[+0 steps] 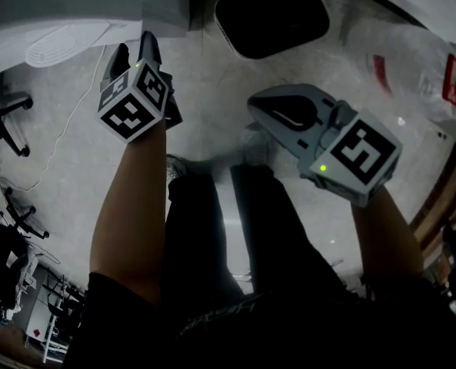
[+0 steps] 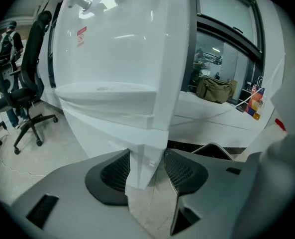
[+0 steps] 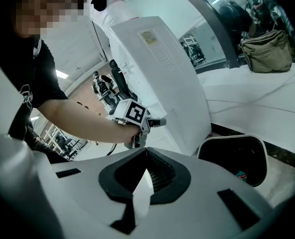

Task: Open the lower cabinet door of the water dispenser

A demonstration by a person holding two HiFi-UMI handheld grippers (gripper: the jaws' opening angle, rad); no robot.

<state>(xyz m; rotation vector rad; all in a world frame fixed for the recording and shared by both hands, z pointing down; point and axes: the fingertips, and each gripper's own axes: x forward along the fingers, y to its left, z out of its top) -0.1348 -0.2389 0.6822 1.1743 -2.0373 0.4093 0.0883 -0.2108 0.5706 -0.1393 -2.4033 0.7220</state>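
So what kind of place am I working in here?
Most likely an office or lab workroom: swivel office chairs, a white water dispenser, and glazed partitions above a counter with a bag on it.

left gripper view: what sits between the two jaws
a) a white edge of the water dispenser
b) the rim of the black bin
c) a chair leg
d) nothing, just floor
a: the white edge of the water dispenser runs down between the left gripper's mesh pads, while the chair stands far off at the left.
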